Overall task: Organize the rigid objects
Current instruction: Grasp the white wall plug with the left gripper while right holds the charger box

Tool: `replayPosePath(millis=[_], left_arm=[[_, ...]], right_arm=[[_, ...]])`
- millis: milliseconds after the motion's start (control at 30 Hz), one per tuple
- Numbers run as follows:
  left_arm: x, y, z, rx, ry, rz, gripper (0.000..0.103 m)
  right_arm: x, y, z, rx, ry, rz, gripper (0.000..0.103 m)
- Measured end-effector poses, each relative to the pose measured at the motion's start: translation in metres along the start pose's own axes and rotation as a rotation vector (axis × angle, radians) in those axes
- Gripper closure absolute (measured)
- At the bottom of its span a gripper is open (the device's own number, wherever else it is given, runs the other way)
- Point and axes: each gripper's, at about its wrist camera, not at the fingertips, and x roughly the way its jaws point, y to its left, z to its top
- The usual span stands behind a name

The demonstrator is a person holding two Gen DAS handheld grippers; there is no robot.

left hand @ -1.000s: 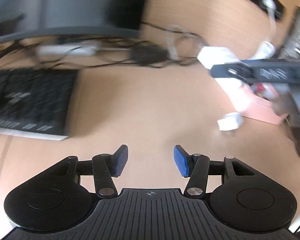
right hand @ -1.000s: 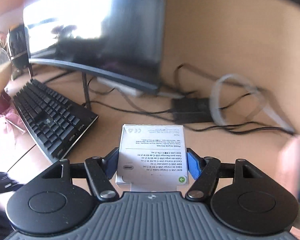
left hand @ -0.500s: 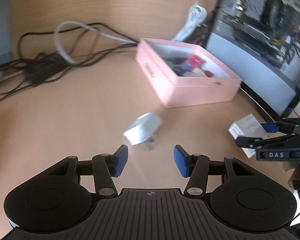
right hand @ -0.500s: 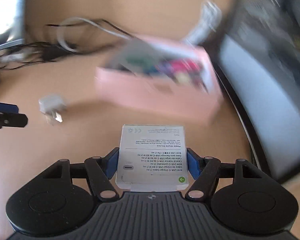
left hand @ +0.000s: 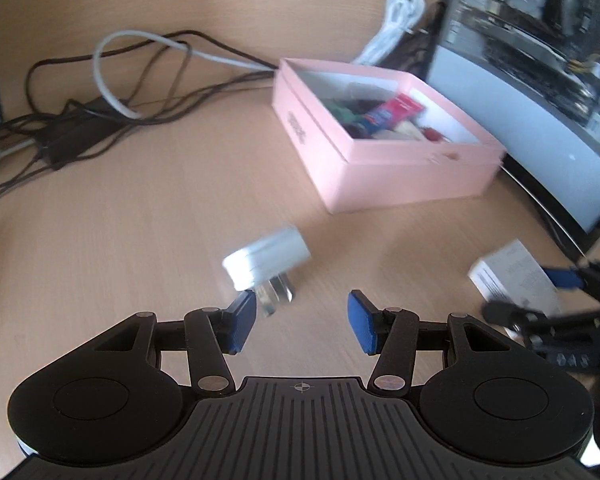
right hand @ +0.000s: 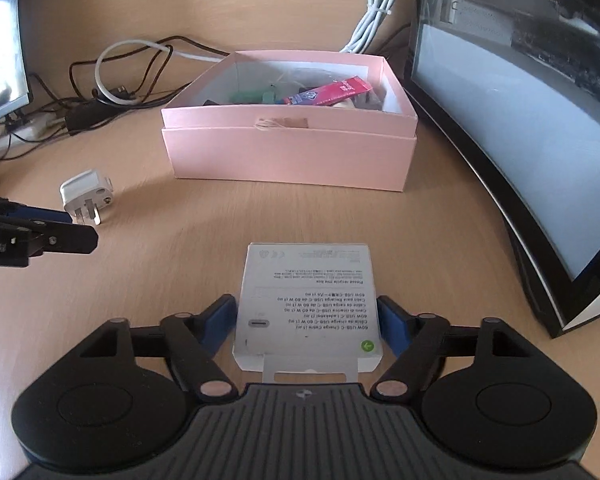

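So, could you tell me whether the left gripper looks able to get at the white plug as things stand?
Probably yes: the left gripper is open, and the plug lies on bare desk just ahead of its left fingertip, nothing between.

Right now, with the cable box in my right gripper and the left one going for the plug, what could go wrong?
1. The pink box already looks crowded, so the white cable box may perch on its contents rather than settle.
2. The white plug adapter lies beside the left gripper's left fingertip, not between the open jaws; closing now might knock it away.

Plug adapter (right hand: 86,196) lies left of the box (right hand: 288,152).
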Motion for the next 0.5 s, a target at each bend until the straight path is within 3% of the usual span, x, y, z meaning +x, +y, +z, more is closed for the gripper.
replayPosePath(millis=[300,500], left_arm=[[-0.012,0.005,0.018,-0.003,0.003,0.060,0.048],[-0.014,0.004,0.024,-0.014,-0.028,0.061,0.048]], right_arm=[[0.001,-0.004,-0.012,0.032,-0.066,-0.016,0.009],[0.004,-0.005,-0.011,0.036,-0.064,-0.021,0.005]])
